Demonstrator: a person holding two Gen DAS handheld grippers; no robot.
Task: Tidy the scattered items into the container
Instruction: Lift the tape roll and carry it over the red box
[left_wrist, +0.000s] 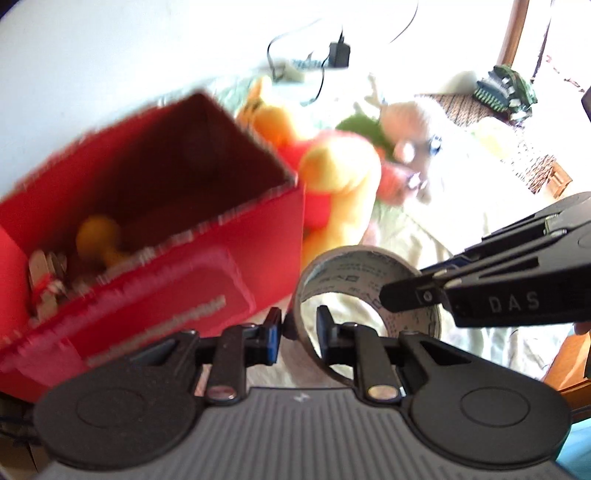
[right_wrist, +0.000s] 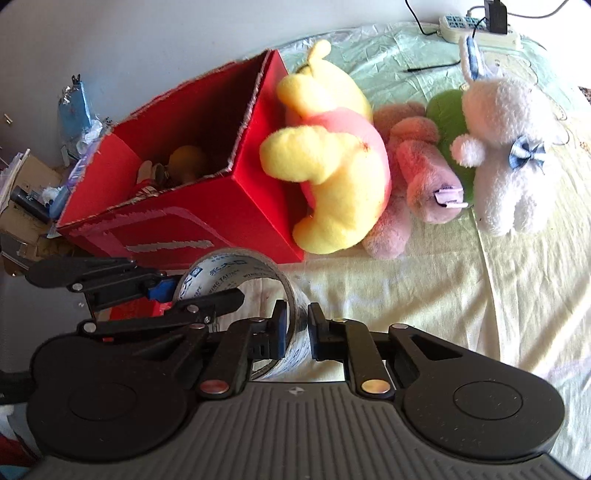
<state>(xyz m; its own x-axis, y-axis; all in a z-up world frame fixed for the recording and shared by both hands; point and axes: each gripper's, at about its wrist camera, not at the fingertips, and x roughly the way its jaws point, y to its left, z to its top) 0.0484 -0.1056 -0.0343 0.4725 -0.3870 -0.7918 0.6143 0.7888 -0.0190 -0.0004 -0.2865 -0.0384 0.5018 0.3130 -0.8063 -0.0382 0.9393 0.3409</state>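
A roll of clear printed tape (left_wrist: 354, 269) (right_wrist: 229, 273) hangs in the air just in front of the open red cardboard box (left_wrist: 258, 229) (right_wrist: 240, 206). My left gripper (left_wrist: 298, 328) (right_wrist: 184, 295) is shut on the roll's left wall. My right gripper (right_wrist: 297, 328) (left_wrist: 402, 291) is shut on the opposite wall. The box holds a yellow rounded object (left_wrist: 98, 230) (right_wrist: 186, 158) and other small items. A yellow bear plush in a red shirt (right_wrist: 332, 177) leans on the box's right side.
A pink plush (right_wrist: 417, 173), a green one (right_wrist: 447, 110) and a white plush with a blue bow (right_wrist: 509, 147) lie on the pale sheet (right_wrist: 424, 295). A power strip (right_wrist: 480, 26) sits at the far edge. Cluttered boxes (right_wrist: 33, 184) stand left of the bed.
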